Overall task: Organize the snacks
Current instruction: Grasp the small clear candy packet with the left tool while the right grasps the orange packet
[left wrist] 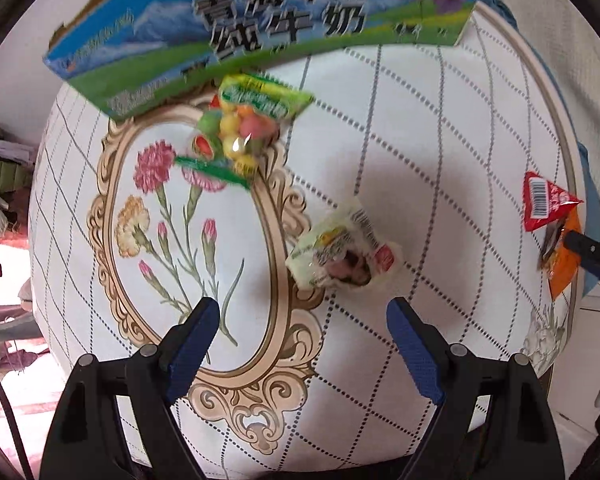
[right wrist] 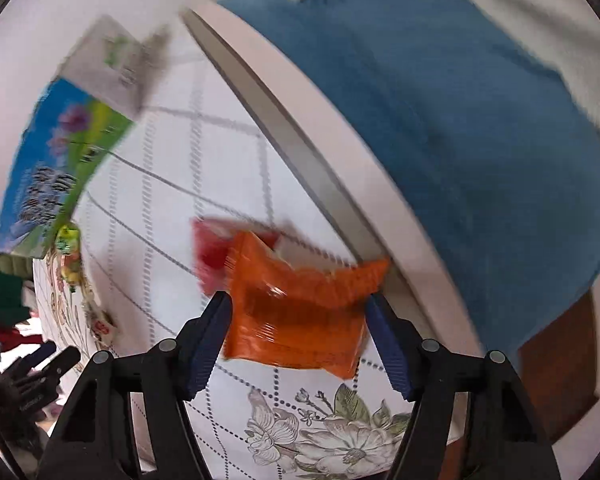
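My left gripper [left wrist: 302, 314] is open and empty just above the round table, close behind a white snack packet [left wrist: 342, 250]. A clear bag of coloured candies [left wrist: 240, 128] lies farther off, by a blue and green milk carton box [left wrist: 260, 24]. My right gripper [right wrist: 296, 304] is shut on an orange snack packet [right wrist: 296, 312], held near the table's right edge. A red packet [right wrist: 212, 252] lies just beyond it. In the left wrist view the red packet [left wrist: 544, 200] and the orange packet [left wrist: 562, 268] show at the far right.
The table [left wrist: 440, 140] has a white grid cloth with flower prints and a raised rim [right wrist: 300, 136]. A blue cloth [right wrist: 460, 120] lies beyond the rim. Clothes are piled on the floor at the left [left wrist: 0, 168].
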`<control>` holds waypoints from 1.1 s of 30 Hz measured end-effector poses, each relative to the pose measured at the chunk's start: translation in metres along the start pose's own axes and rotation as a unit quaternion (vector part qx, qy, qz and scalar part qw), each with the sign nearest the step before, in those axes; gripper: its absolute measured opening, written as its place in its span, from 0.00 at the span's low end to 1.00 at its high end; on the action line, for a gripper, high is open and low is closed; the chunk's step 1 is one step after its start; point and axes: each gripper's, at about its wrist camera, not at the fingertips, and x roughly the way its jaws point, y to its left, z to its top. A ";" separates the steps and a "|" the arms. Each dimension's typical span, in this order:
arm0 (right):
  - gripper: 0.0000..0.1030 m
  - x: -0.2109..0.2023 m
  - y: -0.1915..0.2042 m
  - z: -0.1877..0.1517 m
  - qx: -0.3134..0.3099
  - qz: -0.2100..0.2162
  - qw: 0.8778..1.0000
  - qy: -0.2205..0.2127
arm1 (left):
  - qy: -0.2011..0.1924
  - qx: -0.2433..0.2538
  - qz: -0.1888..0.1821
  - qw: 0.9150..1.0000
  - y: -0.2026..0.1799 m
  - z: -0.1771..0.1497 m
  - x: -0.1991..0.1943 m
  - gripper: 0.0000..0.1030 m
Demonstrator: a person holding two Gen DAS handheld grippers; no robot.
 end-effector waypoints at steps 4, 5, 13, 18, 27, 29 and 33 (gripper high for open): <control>0.69 0.012 0.032 -0.017 -0.026 0.075 0.996 0.039 | 0.012 -0.007 -0.003 1.000 0.006 -0.009 0.008 0.83; 0.69 0.012 0.041 -0.023 -0.032 0.095 0.994 0.048 | 0.013 -0.006 -0.003 1.000 0.007 -0.010 0.008 0.83; 0.76 -0.007 0.098 -0.038 -0.262 -0.010 0.965 0.016 | 0.006 0.094 0.033 0.995 -0.014 -0.001 0.006 0.83; 0.76 0.005 0.139 -0.046 -0.409 -0.078 0.909 0.040 | 0.014 0.219 0.070 0.973 -0.055 0.010 0.032 0.83; 0.76 0.034 0.161 -0.060 -0.506 -0.108 0.849 0.107 | 0.059 0.175 0.012 0.983 -0.057 0.001 0.051 0.56; 0.76 0.048 0.164 -0.057 -0.500 -0.106 0.852 0.115 | 0.072 0.095 -0.013 0.993 -0.035 -0.004 0.054 0.56; 0.71 0.065 0.157 -0.029 -0.380 -0.041 0.913 0.145 | 0.083 -0.036 -0.053 0.994 0.005 -0.018 0.058 0.56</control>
